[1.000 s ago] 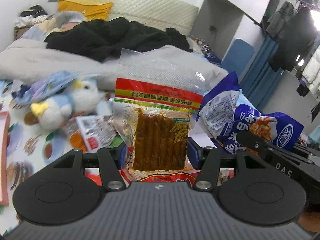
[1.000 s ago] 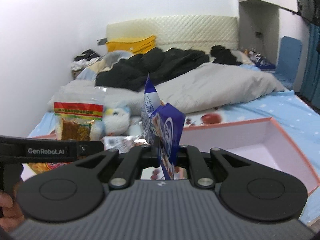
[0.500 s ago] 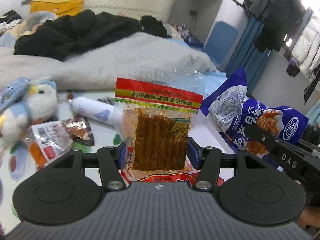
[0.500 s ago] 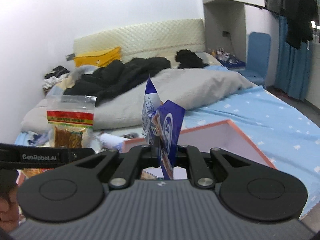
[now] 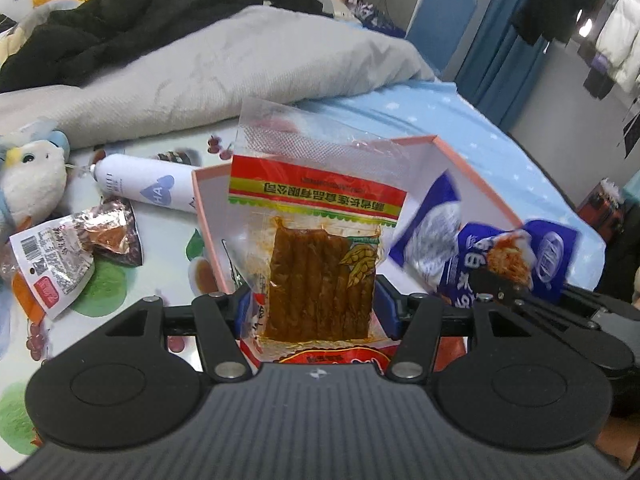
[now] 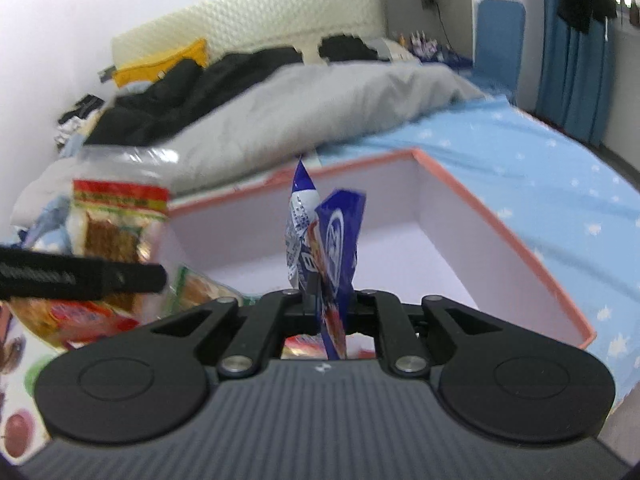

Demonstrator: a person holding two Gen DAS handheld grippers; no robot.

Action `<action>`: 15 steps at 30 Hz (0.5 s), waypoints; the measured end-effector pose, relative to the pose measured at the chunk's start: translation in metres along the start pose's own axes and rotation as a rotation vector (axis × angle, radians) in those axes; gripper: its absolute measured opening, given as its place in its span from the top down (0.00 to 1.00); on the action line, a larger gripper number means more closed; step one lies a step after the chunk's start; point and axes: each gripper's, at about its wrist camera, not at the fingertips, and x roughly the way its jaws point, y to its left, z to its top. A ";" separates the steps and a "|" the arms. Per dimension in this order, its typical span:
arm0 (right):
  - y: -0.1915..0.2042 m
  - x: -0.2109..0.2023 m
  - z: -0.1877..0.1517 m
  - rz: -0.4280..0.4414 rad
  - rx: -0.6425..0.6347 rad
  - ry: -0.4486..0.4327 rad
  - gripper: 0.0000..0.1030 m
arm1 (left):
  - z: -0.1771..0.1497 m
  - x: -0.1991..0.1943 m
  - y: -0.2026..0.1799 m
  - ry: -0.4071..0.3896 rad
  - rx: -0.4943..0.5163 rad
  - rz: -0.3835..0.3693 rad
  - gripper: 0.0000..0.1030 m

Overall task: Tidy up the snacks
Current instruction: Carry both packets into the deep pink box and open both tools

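Holding a snack in each gripper, I hang over the bed with both pointed down toward the pink-rimmed box, whose pale inside lies open below and ahead of me. My left gripper has its jaws partway apart and pressed on the two sides of the clear packet of brown spicy strips, which stands upright between the blue pads with its red and green label band across the upper half. My right gripper has its jaws squeezed almost together on the blue and white snack bag, pinching it edge-on so it sticks up thin and crumpled in front of the box's interior. From the left wrist view that blue bag shows just to the right of my strip packet, in front of the box's far corner. On the fruit-printed sheet to the left of the box lie a white spray can against the box's left wall, a foil-topped snack packet, and a white plush bird. A grey duvet and black clothing are heaped behind
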 end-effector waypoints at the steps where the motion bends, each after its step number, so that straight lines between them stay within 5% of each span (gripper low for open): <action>1: -0.004 0.003 -0.003 -0.001 0.010 0.009 0.89 | -0.001 0.004 0.000 0.008 0.000 0.003 0.39; 5: -0.014 0.014 -0.011 -0.024 0.030 0.046 0.83 | -0.002 0.017 0.000 0.040 0.010 0.022 0.22; 7: -0.019 0.018 -0.011 -0.006 0.053 0.053 0.40 | -0.003 0.020 0.001 0.044 0.019 0.039 0.19; 8: -0.020 0.019 -0.012 0.005 0.057 0.048 0.36 | -0.003 0.019 0.001 0.041 0.021 0.043 0.17; 15: -0.020 0.011 -0.010 -0.004 0.058 0.029 0.36 | 0.003 0.003 0.001 0.013 0.018 0.009 0.12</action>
